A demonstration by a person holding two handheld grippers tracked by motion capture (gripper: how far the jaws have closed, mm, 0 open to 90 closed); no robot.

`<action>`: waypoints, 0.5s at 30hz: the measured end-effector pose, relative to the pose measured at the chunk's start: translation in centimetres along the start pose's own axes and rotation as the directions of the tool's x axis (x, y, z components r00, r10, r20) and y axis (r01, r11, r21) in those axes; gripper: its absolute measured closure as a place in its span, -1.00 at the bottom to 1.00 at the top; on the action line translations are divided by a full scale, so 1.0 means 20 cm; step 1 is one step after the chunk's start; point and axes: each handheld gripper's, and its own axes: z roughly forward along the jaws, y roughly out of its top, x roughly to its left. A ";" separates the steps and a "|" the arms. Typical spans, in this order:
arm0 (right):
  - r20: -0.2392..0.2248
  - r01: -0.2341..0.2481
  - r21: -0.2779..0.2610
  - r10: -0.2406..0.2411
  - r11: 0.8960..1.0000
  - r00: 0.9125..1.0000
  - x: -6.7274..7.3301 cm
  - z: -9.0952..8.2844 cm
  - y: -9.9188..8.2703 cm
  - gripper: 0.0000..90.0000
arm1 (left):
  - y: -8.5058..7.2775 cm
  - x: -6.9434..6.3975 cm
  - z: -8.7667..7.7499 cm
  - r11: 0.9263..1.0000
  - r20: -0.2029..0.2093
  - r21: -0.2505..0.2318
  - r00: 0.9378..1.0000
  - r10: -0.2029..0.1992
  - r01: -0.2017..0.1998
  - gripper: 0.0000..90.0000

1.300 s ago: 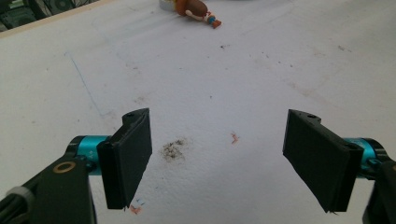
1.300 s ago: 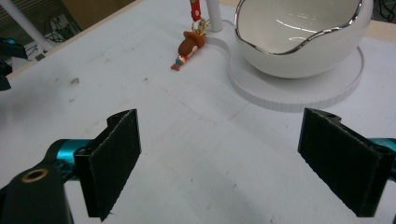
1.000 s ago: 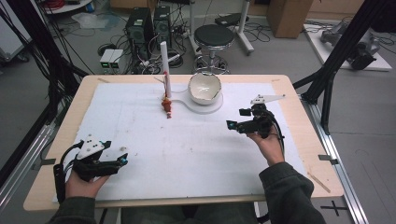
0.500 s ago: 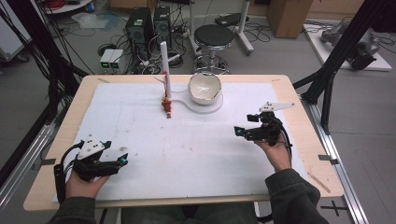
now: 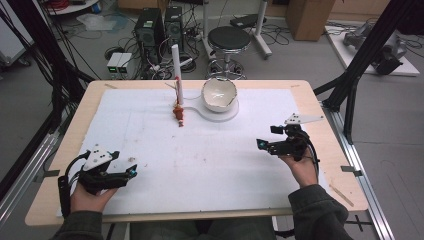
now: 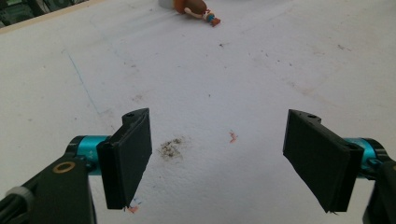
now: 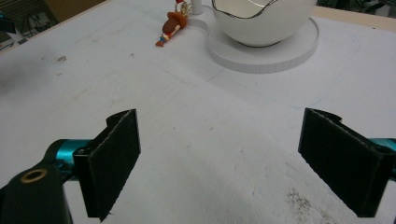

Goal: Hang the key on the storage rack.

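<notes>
A white bowl (image 5: 218, 93) sits on a round white base (image 5: 220, 112) at the far middle of the table; the bowl (image 7: 261, 21) also appears in the right gripper view. A white post (image 5: 176, 72) rises to its left, with a small brown figurine (image 5: 178, 115) lying at its foot. That figurine (image 6: 196, 9) lies far ahead in the left gripper view and the figurine (image 7: 170, 25) is seen in the right gripper view too. My left gripper (image 5: 131, 172) rests open at the near left, nothing between its jaws. My right gripper (image 5: 265, 142) is open at the right, empty.
A white mat (image 5: 200, 150) covers the wooden table (image 5: 320, 100). Small dirt smudges (image 6: 172, 147) mark the mat between the left jaws. Black frame legs (image 5: 360, 65) stand off the table's right side, and a stool (image 5: 227, 40) and computers stand behind it.
My right gripper has drawn back toward the near right, away from the bowl. The left gripper has stayed in place.
</notes>
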 end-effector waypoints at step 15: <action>0.025 -0.010 -0.004 0.010 1.000 1.000 -0.03 -0.08 -0.09 -0.73 | 0.00 0.00 0.00 1.000 0.000 0.005 1.000 0.002 -0.002 -0.46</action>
